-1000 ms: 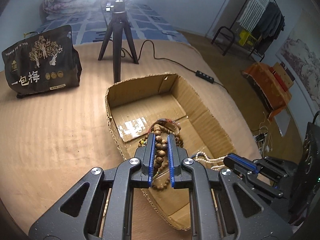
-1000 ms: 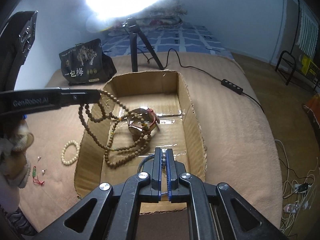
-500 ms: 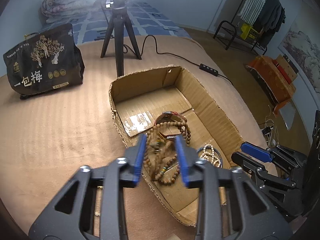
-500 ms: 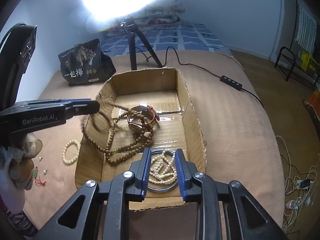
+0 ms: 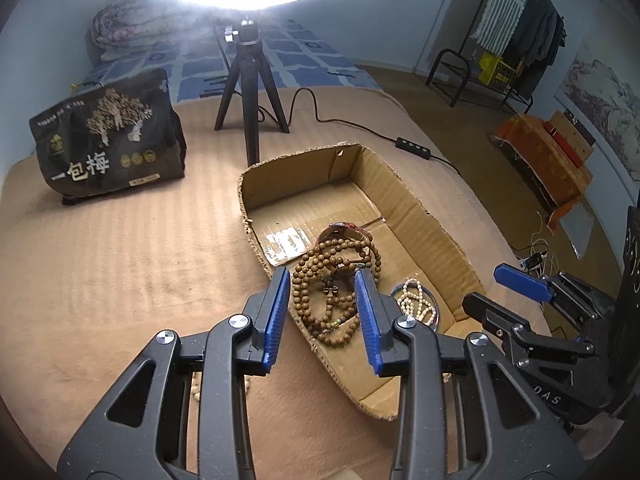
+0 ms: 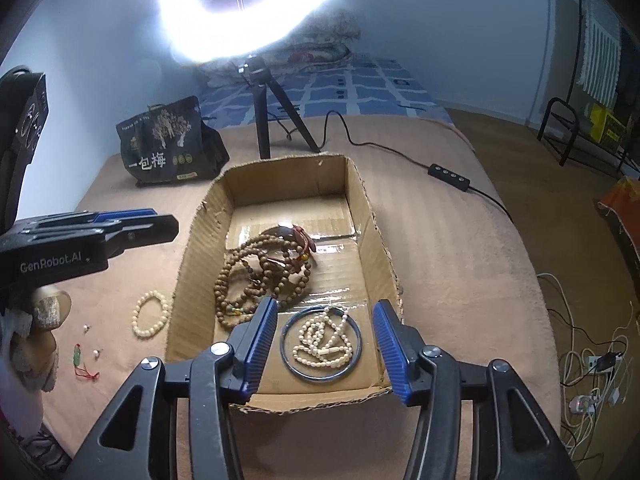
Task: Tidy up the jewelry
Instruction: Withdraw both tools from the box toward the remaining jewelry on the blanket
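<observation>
An open cardboard box [image 6: 376, 240] [image 5: 420, 216] lies on the tan bed cover. In it lie a long brown wooden bead necklace [image 6: 256, 276] [image 5: 320, 280], a red-banded watch [image 6: 298, 238] [image 5: 344, 229], a white pearl strand [image 6: 320, 342] [image 5: 416, 304] and a dark blue bangle [image 6: 356, 344]. My left gripper [image 5: 322, 280] is open and empty above the box's near-left rim. My right gripper [image 6: 324, 312] is open and empty above the pearls. A cream bead bracelet [image 6: 150, 314], small earrings [image 6: 90, 340] and a green-and-red charm [image 6: 80, 362] lie on the cover left of the box.
A black snack bag [image 5: 108, 140] stands at the back left. A tripod [image 5: 248, 104] with a bright ring light stands behind the box, its cable and switch [image 5: 412, 146] running right. The bed edge drops to the floor on the right.
My left gripper opened and dropped the brown necklace into the box. My right gripper opened and dropped the pearl strand onto the bangle. Both grippers have drawn back a little.
</observation>
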Action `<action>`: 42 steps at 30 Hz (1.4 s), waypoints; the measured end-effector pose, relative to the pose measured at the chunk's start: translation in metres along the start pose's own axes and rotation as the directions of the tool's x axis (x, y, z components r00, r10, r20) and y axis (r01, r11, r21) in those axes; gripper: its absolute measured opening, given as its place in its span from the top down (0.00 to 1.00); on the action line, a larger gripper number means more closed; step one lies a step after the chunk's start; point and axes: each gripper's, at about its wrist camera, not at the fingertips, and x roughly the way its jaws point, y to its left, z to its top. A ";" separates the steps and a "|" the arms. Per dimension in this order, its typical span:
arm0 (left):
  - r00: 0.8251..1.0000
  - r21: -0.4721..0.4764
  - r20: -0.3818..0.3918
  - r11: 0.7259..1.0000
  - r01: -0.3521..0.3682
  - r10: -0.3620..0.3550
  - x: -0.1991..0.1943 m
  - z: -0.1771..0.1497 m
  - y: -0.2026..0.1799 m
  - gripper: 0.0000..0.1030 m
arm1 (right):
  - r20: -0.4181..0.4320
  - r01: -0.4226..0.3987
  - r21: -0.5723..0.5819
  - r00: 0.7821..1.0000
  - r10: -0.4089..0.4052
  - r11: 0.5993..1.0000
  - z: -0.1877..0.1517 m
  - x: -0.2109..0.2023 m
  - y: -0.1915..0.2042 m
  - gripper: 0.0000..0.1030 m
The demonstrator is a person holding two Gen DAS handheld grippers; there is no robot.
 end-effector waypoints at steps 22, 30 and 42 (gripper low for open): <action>0.980 0.028 0.180 0.995 -0.093 0.086 -0.120 -0.049 0.022 0.58 | 0.145 0.035 -0.013 0.989 -0.033 0.999 0.005 -0.059 0.040 0.16; 0.962 0.023 0.242 0.990 -0.138 0.128 -0.151 -0.069 0.041 0.39 | 0.195 0.008 -0.042 0.981 0.000 0.999 0.000 -0.075 0.068 0.09; 0.948 0.021 0.253 0.979 -0.203 0.191 -0.161 -0.092 0.075 0.33 | 0.173 -0.072 -0.092 0.981 0.087 0.993 -0.005 -0.063 0.112 0.07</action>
